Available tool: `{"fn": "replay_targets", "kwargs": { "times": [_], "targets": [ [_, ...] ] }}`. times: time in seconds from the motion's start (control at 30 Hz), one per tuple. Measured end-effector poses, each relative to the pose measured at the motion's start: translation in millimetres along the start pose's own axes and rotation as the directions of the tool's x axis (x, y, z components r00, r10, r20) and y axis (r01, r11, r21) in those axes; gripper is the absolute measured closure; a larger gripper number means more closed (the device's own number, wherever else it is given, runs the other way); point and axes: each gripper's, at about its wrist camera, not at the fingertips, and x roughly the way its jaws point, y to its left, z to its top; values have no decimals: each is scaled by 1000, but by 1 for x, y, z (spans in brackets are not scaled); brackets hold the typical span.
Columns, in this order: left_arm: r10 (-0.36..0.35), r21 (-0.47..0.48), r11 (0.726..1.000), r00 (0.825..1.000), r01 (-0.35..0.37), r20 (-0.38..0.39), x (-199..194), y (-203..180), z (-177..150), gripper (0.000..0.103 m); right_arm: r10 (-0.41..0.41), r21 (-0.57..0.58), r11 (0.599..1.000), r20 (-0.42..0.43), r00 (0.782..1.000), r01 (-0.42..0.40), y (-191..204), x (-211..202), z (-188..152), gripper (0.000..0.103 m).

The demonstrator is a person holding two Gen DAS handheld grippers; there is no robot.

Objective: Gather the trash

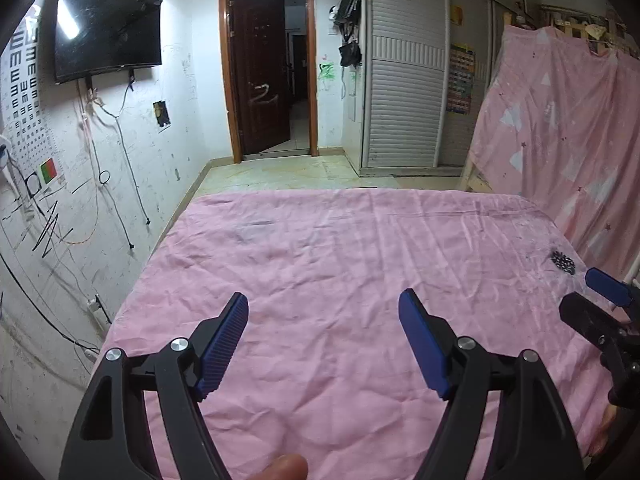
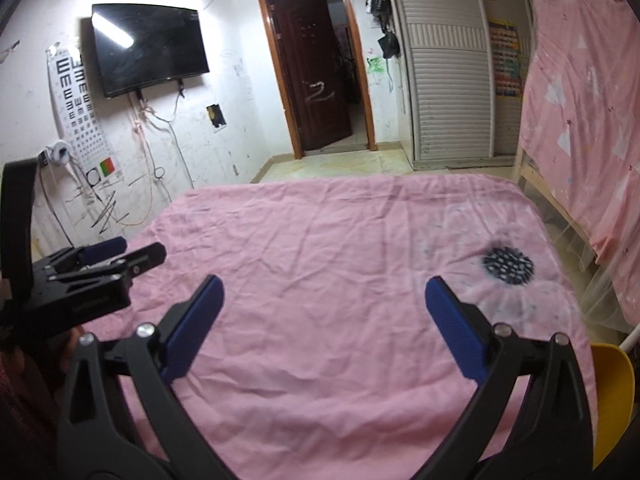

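A television (image 1: pixel 108 26) hangs on the scribbled left wall, an open brown door (image 1: pixel 260 72) stands far behind, and a pink sheet (image 1: pixel 340 264) covers the near bed. Left gripper (image 1: pixel 323 320) and right gripper (image 2: pixel 324 304) hover spread, empty. No trash shows; a dark flower print (image 2: pixel 508 265) marks the right.

The right gripper (image 1: pixel 600 304) was cut off by the right edge of the left wrist view. A yellow object (image 2: pixel 612 392) was clipped at the lower right rim, and its kind could not be told. A fingertip (image 1: pixel 280 468) was cropped by the bottom edge.
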Motion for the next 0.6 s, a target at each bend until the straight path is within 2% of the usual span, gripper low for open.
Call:
{"fn": "replay_targets", "kwargs": {
  "times": [0.27, 0.6],
  "targets": [
    [22, -47, 999, 1000, -23, -16, 9, 28, -3, 32, -7, -48, 999, -21, 1000, 6, 14, 13, -2, 6],
    [14, -51, 999, 999, -16, -32, 16, 32, -5, 32, -3, -33, 999, -36, 999, 1, 12, 16, -2, 6]
  ]
}}
